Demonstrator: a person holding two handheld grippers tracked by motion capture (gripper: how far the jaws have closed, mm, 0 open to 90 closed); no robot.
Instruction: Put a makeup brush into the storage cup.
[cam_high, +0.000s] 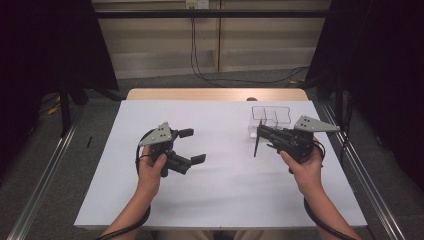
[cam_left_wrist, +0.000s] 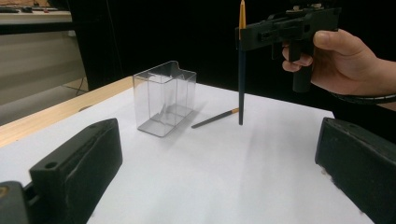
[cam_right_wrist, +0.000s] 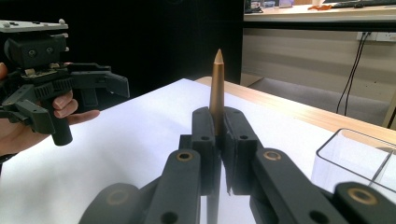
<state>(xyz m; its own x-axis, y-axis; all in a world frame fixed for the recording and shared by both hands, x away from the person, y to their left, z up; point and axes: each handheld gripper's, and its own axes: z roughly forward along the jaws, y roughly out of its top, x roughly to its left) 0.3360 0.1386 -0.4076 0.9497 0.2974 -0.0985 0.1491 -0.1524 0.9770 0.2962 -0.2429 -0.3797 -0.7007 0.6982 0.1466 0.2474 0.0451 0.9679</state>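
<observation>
A thin, light, stiff paintbrush (cam_left_wrist: 241, 79) is clamped upright near its gold end by the right gripper (cam_high: 260, 134); the left gripper's (cam_high: 194, 145) fingers are spread apart.

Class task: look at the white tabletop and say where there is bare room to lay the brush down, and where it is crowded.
Free: the wide patch between the left tongs and right tongs, and the strip along the near edge of the table. Crowded: the far right, where the clear container stands by the held brush.
</observation>
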